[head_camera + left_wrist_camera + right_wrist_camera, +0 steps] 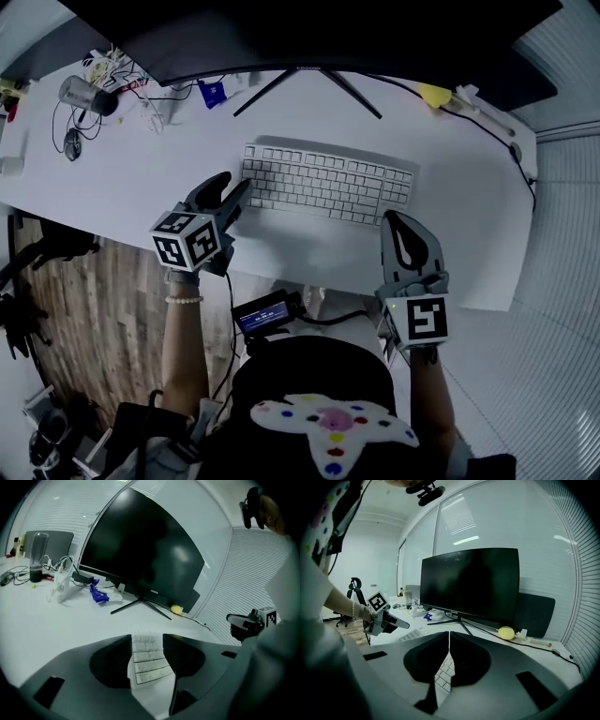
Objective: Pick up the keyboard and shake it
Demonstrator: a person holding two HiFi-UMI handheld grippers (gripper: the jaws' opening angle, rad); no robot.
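A white keyboard [323, 183] lies flat on the white desk [141, 178], in front of the monitor stand. My left gripper [232, 190] is open, with its fingertips just off the keyboard's left end. In the left gripper view the key rows [147, 660] show through the gap between the jaws, which hold nothing. My right gripper [401, 223] is shut and empty, and its tip hovers by the keyboard's front right corner. In the right gripper view the keys [443, 677] show below the meeting jaws.
A large dark monitor [309, 37] on a splayed stand [309, 80] rises behind the keyboard. At the desk's far left are a tumbler [86, 96], tangled cables and a blue item [212, 91]. A yellow lump [434, 94] lies at the back right. The desk's front edge runs under my grippers.
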